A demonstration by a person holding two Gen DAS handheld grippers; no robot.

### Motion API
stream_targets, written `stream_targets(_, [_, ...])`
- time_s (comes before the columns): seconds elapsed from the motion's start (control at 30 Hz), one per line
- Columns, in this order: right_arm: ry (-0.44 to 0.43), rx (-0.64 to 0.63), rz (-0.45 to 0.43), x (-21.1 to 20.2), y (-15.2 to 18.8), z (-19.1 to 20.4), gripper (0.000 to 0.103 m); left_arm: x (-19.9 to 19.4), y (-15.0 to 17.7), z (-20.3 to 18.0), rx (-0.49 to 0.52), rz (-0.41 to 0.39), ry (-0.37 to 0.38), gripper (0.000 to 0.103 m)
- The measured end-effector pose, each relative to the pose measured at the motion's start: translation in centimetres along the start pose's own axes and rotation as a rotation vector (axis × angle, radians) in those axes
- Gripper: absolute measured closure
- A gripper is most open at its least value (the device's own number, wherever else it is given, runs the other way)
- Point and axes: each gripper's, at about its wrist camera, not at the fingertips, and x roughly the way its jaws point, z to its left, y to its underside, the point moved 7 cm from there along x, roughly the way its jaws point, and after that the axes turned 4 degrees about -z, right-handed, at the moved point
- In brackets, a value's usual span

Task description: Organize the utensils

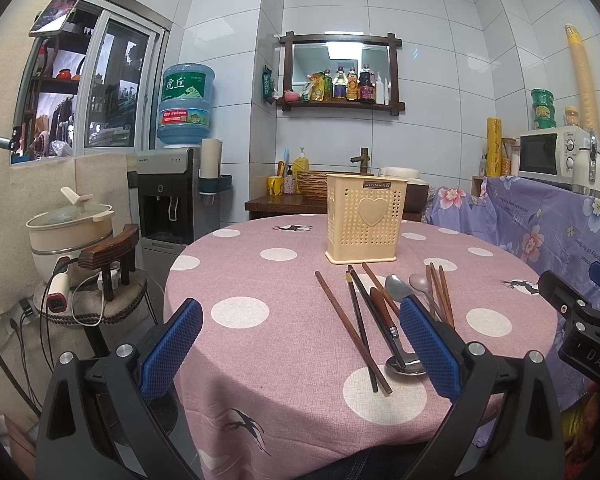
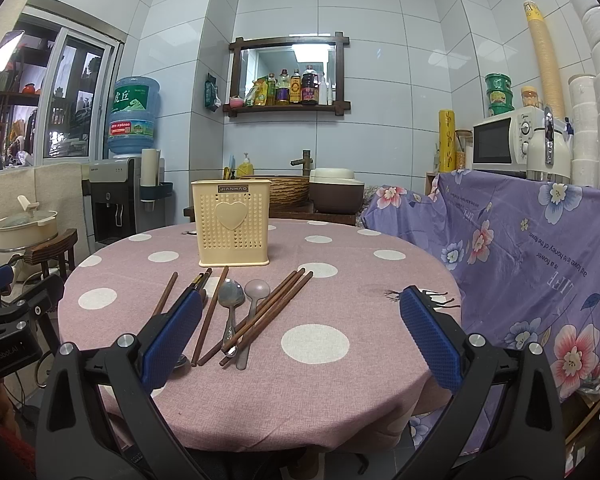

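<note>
A cream perforated utensil holder with a heart stands upright on the round pink polka-dot table; it also shows in the right wrist view. In front of it lie several brown chopsticks, a metal spoon, a pink spoon and a wood-handled spoon. My left gripper is open and empty, above the table's near edge, left of the utensils. My right gripper is open and empty, to their right.
A purple floral cloth covers the counter at the right, with a microwave on it. A water dispenser, a pot and a wooden stool stand at the left. A sink basin sits behind the table.
</note>
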Motion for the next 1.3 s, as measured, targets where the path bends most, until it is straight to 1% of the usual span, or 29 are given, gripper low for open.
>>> stream_targets(0.37, [0.001, 0.0, 0.004, 0.0, 0.0, 0.0, 0.005, 0.0, 0.0, 0.0, 0.001, 0.0, 0.001, 0.005])
stream_targets(0.47, [0.004, 0.002, 0.006, 0.1, -0.3, -0.6, 0.005, 0.0, 0.0, 0.0, 0.001, 0.0, 0.003, 0.005])
stream_targets(0.57, [0.01, 0.001, 0.019, 0.6, -0.4, -1.1, 0.005, 0.1, 0.0, 0.1, 0.009, 0.011, 0.012, 0.005])
stream_targets(0.63, [0.012, 0.002, 0.034, 1.0, -0.1, -1.0, 0.005, 0.5, 0.1, 0.1, 0.014, 0.033, 0.024, 0.005])
stream_targets(0.77, [0.011, 0.005, 0.103, 2.9, 0.3, -1.0, 0.005, 2.3, 0.4, 0.3, 0.014, 0.113, 0.043, 0.005])
stream_targets(0.83, [0.014, 0.009, 0.144, 4.1, 0.4, -1.4, 0.005, 3.3, 0.5, 0.3, 0.012, 0.154, 0.07, 0.005])
stream_targets(0.9, [0.001, 0.011, 0.178, 5.1, 0.6, -1.6, 0.005, 4.5, 0.5, 0.7, 0.012, 0.189, 0.078, 0.005])
stream_targets(1.0, [0.013, 0.01, 0.228, 6.8, 0.7, -2.4, 0.005, 6.6, 0.5, 1.1, 0.034, 0.245, 0.085, 0.005])
stream_targets(1.03, [0.005, 0.017, 0.252, 7.5, 0.7, -2.6, 0.005, 7.2, 0.5, 1.1, 0.04, 0.263, 0.088, 0.007])
stream_targets(1.1, [0.001, 0.038, 0.294, 8.8, 0.9, -3.2, 0.005, 8.9, 0.6, 1.2, 0.049, 0.315, 0.104, 0.014])
stream_targets(1.17, [-0.006, 0.059, 0.343, 10.2, 1.3, -3.6, 0.005, 10.6, 0.9, 1.3, 0.053, 0.375, 0.108, 0.024])
stream_targets(1.27, [-0.043, 0.057, 0.421, 12.5, 2.3, -3.1, 0.005, 13.1, 1.4, 1.1, 0.047, 0.468, 0.124, 0.033])
stream_targets(1.3, [-0.056, 0.053, 0.443, 13.2, 2.6, -2.8, 0.005, 13.8, 1.5, 1.0, 0.042, 0.491, 0.127, 0.035])
